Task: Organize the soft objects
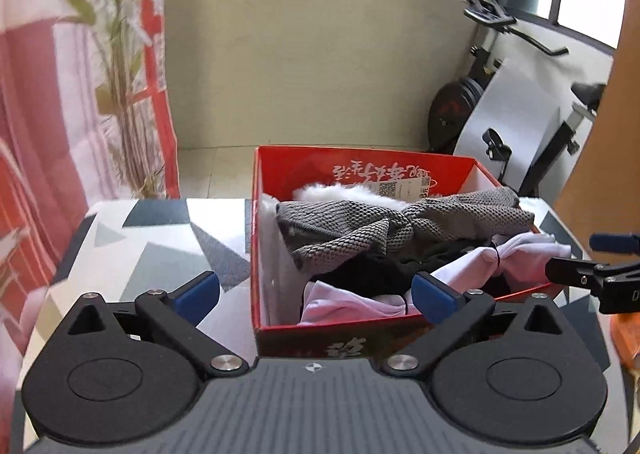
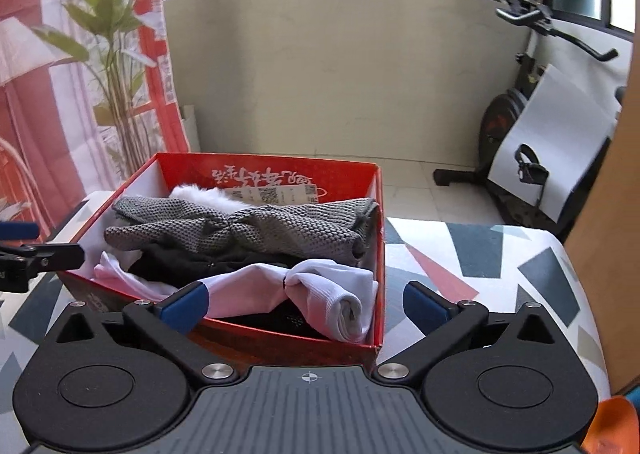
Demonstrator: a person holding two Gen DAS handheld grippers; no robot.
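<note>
A red cardboard box stands on the patterned table; it also shows in the right wrist view. Inside lie a grey knitted cloth, a white fluffy piece, a black garment and a white-pink knotted cloth. My left gripper is open and empty at the box's near left corner. My right gripper is open and empty at the box's near right corner. Each gripper shows at the edge of the other's view.
A curtain with a plant behind it hangs at the left. An exercise bike with a white board stands on the floor at the back right. A wooden panel is at the right edge. The table's far edge is just behind the box.
</note>
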